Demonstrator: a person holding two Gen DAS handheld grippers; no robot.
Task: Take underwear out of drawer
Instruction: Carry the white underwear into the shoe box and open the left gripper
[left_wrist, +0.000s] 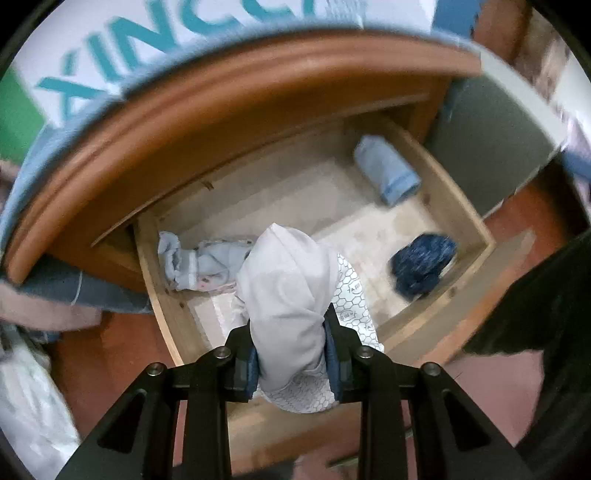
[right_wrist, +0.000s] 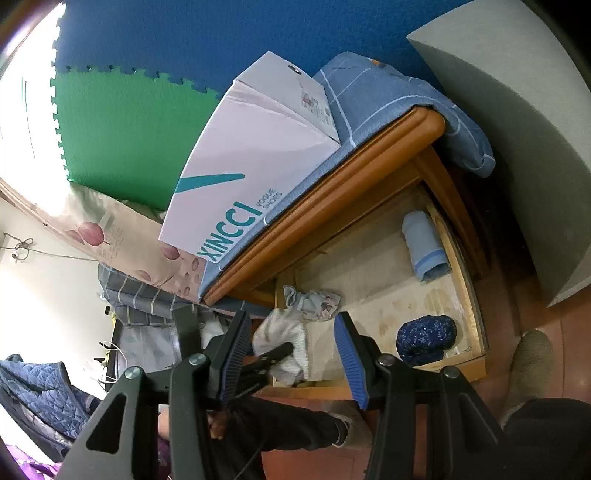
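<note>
Slippage: the white underwear (left_wrist: 291, 295) is pinched between the blue pads of the left gripper (left_wrist: 293, 354), but much of the bundle stands out beyond the fingertips, so a quick swing is judged able to work the soft cloth loose and let it fall back.
Snagging: the patterned trailing part hangs close to the drawer's front wall in the left wrist view, so it may be caught on that edge if the lift is taken low.
Collision: the two tools are seen near each other over the front left corner, and a knock between them is judged possible if both are moved at once.
Left claw: pressed together on the white underwear, which is held above the front left part of the drawer (left_wrist: 461, 206).
Right claw: the right gripper (right_wrist: 291, 354) is spread wide, with nothing between its fingers.
Drawer: pulled out from under the wooden cabinet top (left_wrist: 207, 110) and lined with pale paper.
Drawer contents: a pale blue roll (left_wrist: 388, 170) lies at the back right, a dark blue speckled bundle (left_wrist: 421, 266) at the front right, and a crumpled light garment (left_wrist: 199, 262) along the left side.
Shoe box (right_wrist: 258, 162): set on the blue cloth atop the cabinet; its contents cannot be told.
</note>
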